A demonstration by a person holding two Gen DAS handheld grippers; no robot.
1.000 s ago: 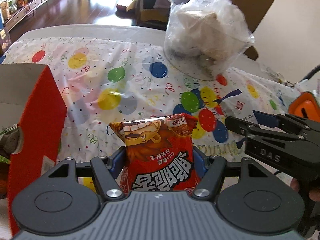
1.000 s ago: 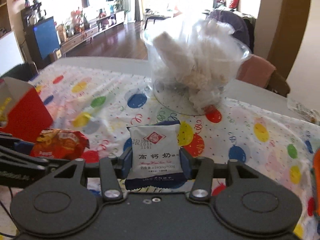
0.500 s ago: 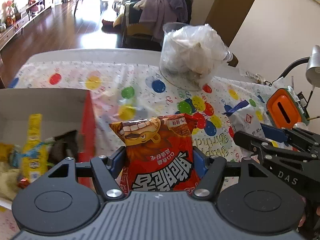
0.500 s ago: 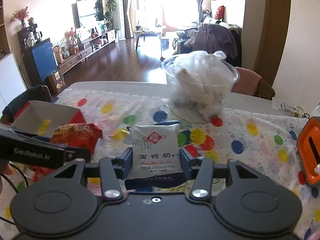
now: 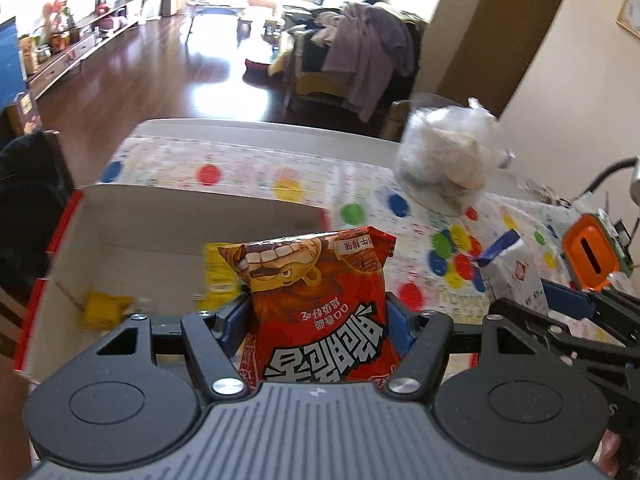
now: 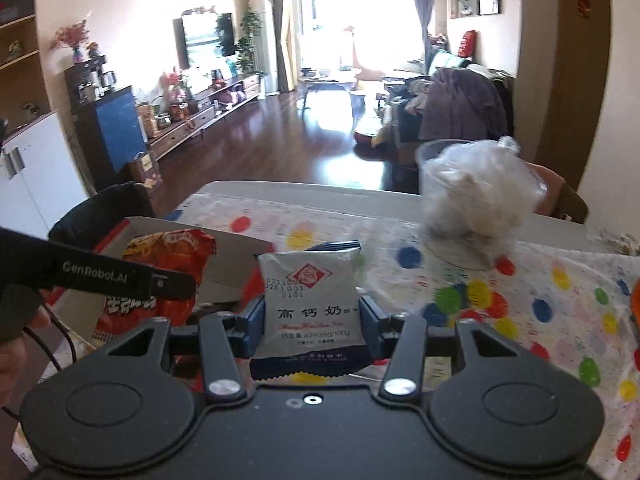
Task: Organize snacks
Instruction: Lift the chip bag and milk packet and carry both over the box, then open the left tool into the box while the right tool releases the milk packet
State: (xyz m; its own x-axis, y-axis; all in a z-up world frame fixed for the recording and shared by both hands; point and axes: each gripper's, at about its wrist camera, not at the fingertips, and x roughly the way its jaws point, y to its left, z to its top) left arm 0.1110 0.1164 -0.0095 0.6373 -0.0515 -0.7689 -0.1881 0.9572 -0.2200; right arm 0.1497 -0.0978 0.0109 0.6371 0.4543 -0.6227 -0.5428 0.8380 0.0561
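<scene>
My left gripper (image 5: pixel 318 320) is shut on a red snack bag (image 5: pixel 316 304) with a cartoon face, held above the open red cardboard box (image 5: pixel 168 216), which holds yellow snack packets (image 5: pixel 102 308). My right gripper (image 6: pixel 312 320) is shut on a white and blue milk-biscuit packet (image 6: pixel 310 300), held over the table to the right of the box (image 6: pixel 236 248). The red bag (image 6: pixel 168 264) and left gripper also show in the right wrist view, and the white packet (image 5: pixel 510 276) shows in the left wrist view.
A clear plastic bag of white items (image 5: pixel 448 160) stands on the dotted tablecloth (image 5: pixel 372 216) at the back right. An orange container (image 5: pixel 592 248) sits at the right edge. A dark chair (image 6: pixel 104 208) stands at the table's left.
Both grippers have risen and swung left with their packets. The left gripper now holds the red bag over the open box, whose inside has come into view.
</scene>
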